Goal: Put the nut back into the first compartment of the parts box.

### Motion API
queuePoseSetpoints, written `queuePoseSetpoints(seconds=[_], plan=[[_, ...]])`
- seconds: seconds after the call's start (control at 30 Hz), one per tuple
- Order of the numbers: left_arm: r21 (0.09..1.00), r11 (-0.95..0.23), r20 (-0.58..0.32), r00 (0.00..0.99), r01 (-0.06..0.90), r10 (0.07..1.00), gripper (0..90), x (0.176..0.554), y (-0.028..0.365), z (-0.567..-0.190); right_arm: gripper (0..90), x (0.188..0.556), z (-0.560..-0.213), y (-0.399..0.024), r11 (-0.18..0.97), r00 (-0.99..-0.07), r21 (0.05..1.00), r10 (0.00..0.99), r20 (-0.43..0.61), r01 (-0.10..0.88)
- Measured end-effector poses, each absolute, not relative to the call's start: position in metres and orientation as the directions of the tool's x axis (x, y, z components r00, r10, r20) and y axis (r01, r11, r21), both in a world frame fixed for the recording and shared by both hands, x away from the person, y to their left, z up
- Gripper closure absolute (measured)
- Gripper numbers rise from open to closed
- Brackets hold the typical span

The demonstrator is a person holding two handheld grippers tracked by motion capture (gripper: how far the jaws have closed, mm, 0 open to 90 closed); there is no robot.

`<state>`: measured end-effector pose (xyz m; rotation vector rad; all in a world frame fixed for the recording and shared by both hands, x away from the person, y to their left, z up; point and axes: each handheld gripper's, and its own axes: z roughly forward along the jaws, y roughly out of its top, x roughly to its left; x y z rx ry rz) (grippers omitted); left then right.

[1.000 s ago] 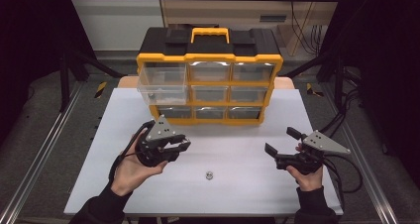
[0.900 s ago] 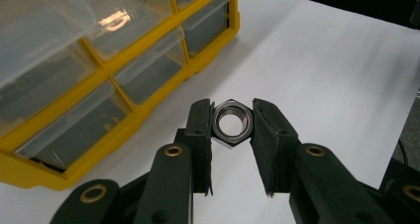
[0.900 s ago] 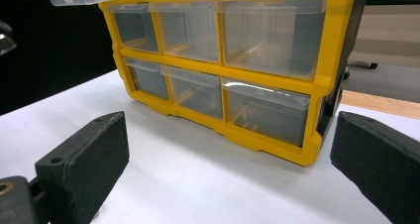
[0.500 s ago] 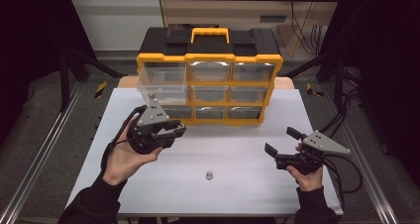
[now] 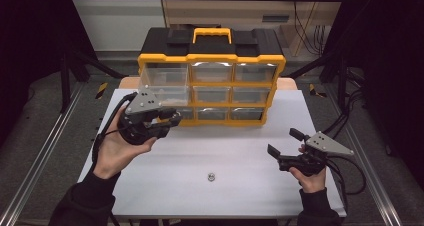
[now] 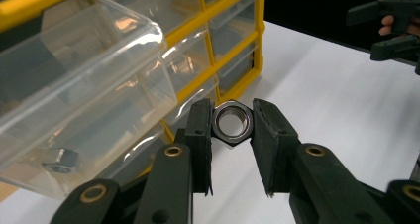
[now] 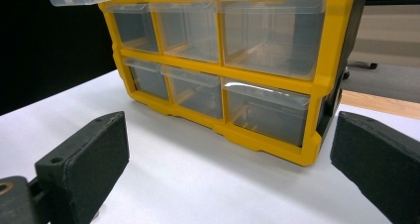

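Observation:
A yellow and black organizer [image 5: 210, 61] with clear drawers stands at the back of the white table [image 5: 240, 196]. Its top-left drawer [image 6: 84, 80] is pulled out, and a dark nut [image 6: 62, 159] lies inside it. My left gripper [image 5: 170, 122] hangs in front of the organizer's left column, just below that drawer. It is shut on a steel hex nut [image 6: 233, 139], held upright between the pads [image 6: 200, 130]. My right gripper [image 5: 283, 141] rests low at the right with its jaws wide apart and nothing between them. A second small nut [image 5: 211, 176] lies on the table between the hands.
The organizer [image 7: 223, 60] shows several shut clear drawers in the right gripper view. Metal rails run along both sides of the table, and cables [image 5: 350, 166] trail from the right gripper. White tabletop lies between the two hands.
My left gripper has risen with the hex nut and moved a little toward the organizer's left drawers. The right gripper has stayed where it was.

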<state>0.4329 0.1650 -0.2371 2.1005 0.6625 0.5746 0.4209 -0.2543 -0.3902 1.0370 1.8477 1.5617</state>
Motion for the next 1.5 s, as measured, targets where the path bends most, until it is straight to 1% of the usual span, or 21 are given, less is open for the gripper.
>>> queuePoseSetpoints(seconds=[0.67, 0.9, 1.17, 1.5], plan=[[0.842, -0.476, 0.174, 0.707, 0.254, 0.686, 69.4, 0.449, 0.178, -0.200, 2.1, 0.421, -0.390, -0.254, 0.048, -0.582, 0.973, 0.807, 0.096, 0.228], [0.848, -0.457, 0.167, 0.683, 0.268, 0.711, 69.4, 0.459, 0.181, -0.194, 2.1, 0.421, -0.390, -0.254, 0.048, -0.582, 0.973, 0.807, 0.096, 0.227], [0.845, -0.456, 0.179, 0.656, 0.279, 0.733, 69.4, 0.472, 0.184, -0.183, 2.1, 0.421, -0.390, -0.254, 0.048, -0.583, 0.973, 0.807, 0.096, 0.228], [0.840, -0.448, 0.179, 0.626, 0.305, 0.760, 69.4, 0.490, 0.182, -0.186, 2.1, 0.421, -0.390, -0.255, 0.051, -0.586, 0.972, 0.805, 0.095, 0.228]])
